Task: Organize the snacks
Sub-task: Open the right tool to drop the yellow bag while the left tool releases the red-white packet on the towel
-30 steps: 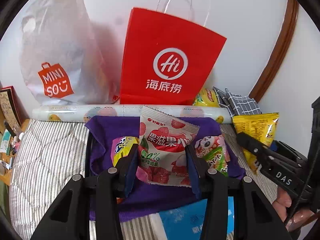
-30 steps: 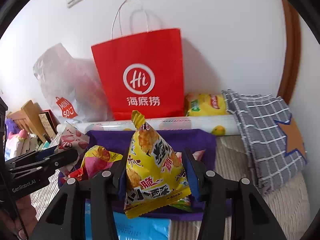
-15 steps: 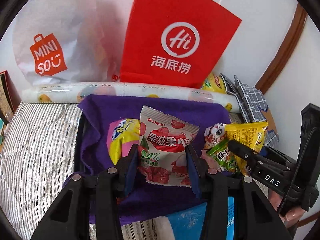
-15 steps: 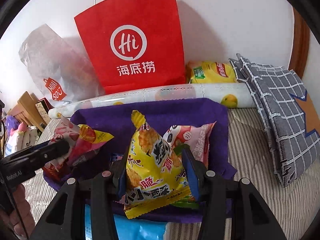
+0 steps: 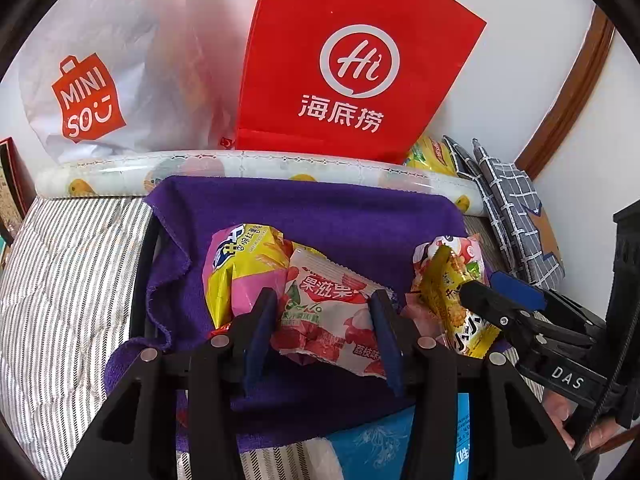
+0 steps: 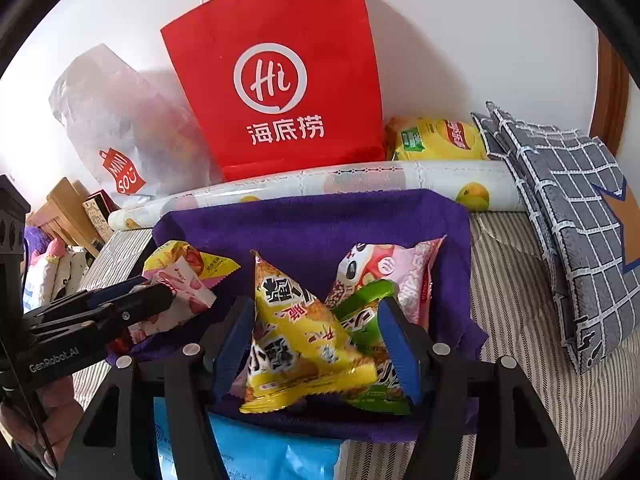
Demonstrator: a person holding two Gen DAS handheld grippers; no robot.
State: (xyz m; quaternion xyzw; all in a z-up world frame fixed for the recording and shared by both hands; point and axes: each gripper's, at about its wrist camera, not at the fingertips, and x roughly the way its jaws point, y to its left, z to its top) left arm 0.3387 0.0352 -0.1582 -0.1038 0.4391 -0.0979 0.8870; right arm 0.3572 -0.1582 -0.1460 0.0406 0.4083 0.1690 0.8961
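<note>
My right gripper [image 6: 316,344] opening around yellow pack [image 6: 298,332], mid-frame; left gripper [image 5: 320,332] pinching pink pack [image 5: 332,316]. Risk: either slides off purple cloth [image 5: 320,216] pile.

Both cameras look forward and steeply down along their own fingers, close above the purple cloth [image 5: 320,216] [image 6: 320,220], facing the red paper bag [image 5: 352,60] [image 6: 276,76] at the wall behind it. The left view sits left of the right one. Both share the cloth, its snack packets, the bag and each other's gripper.
</note>
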